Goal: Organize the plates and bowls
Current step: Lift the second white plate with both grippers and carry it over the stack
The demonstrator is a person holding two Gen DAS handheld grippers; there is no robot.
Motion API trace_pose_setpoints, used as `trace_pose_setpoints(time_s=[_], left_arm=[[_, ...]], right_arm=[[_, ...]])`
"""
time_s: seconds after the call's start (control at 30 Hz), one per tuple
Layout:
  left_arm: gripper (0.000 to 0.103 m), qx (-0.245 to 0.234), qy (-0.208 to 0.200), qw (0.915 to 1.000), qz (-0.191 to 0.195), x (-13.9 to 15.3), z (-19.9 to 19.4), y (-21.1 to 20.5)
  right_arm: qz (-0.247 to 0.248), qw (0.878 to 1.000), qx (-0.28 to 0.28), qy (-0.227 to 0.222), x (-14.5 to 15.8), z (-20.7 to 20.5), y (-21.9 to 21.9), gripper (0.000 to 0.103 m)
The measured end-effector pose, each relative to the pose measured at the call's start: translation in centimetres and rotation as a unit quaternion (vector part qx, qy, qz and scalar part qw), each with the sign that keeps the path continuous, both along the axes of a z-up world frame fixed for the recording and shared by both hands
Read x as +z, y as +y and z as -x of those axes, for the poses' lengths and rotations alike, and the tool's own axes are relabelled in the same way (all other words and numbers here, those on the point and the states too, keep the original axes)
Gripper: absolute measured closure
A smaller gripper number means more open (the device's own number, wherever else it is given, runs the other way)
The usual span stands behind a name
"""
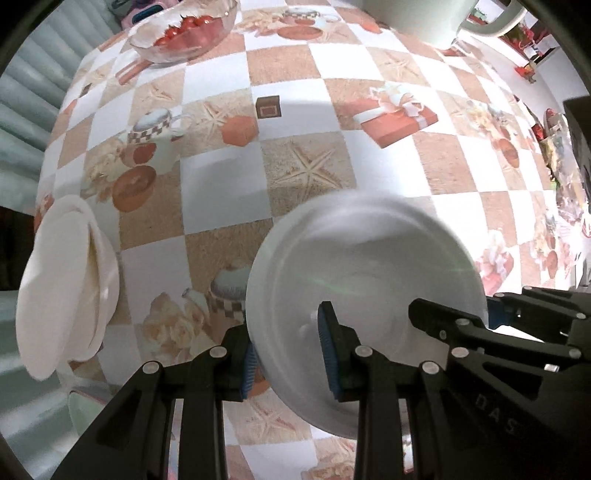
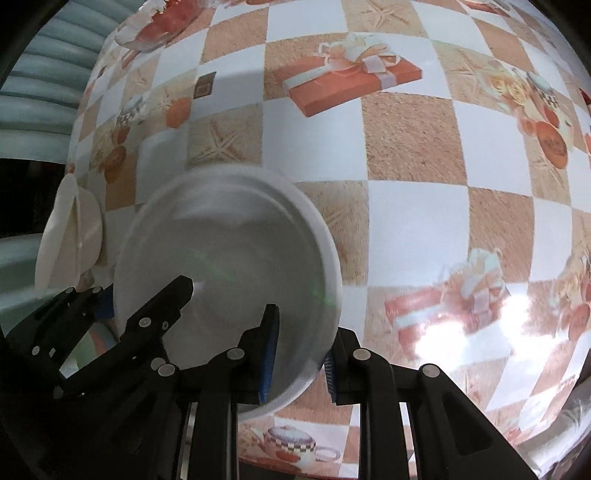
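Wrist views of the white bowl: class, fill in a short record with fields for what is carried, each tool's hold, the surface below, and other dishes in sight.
Carried: round white ceramic bowl, lifted above the table, blurred.
Left tool: shut on the bowl's rim, one pad inside, one outside.
Right tool: shut on the opposite rim, likewise.
Surface: checkered tan-and-white printed tablecloth.
Other dishes: stacked cream plates by the table's left edge; clear glass bowl of red tomatoes at the far side.
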State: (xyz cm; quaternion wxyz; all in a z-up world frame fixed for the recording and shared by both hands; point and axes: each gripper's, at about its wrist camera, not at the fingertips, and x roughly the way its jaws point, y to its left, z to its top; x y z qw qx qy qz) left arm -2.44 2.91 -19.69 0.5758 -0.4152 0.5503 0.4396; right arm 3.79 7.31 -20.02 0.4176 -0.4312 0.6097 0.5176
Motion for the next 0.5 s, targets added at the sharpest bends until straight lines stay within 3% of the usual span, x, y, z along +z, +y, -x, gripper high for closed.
trace_pose_setpoints(time_s=[0.17, 0.5], left_arm=[[0.070, 0.004, -0.003, 0.9999, -0.012, 1.5, 1.3, -0.3], [0.070, 0.028, -0.011, 0.9983, -0.049, 8.1, 4.8, 0.3]], right_arm=[[-0.012, 1.000, 0.002, -0.001, 2.0, -0.4, -0.4, 0.078], [-0.045, 0.999, 0.011, 0.003, 7.4, -1.1, -2.2, 0.078]])
